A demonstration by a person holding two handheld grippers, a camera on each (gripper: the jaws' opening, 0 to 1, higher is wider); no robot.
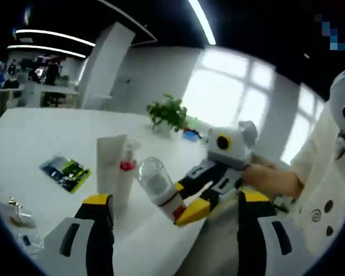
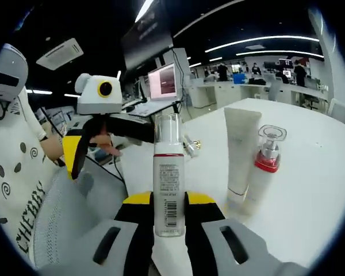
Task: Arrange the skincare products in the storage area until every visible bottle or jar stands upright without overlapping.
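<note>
An open-plan office: long ceiling light strips (image 2: 264, 41) run above rows of desks (image 2: 230, 92) where people (image 2: 223, 71) work, a lit computer monitor (image 2: 164, 82) glows nearby, and a potted plant (image 1: 168, 115) sits on a white table (image 1: 40, 135) beside tall windows (image 1: 233, 100).

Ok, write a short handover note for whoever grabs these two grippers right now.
Right gripper: shut on the clear-capped bottle, held up above the white table.
Left gripper: open, holding nothing, facing the right gripper.
On the table: white tube upright, red-collared pump bottle upright right beside it; whether they touch is unclear.
Done: those two stand.
Left: set the held bottle upright near them without overlapping.
</note>
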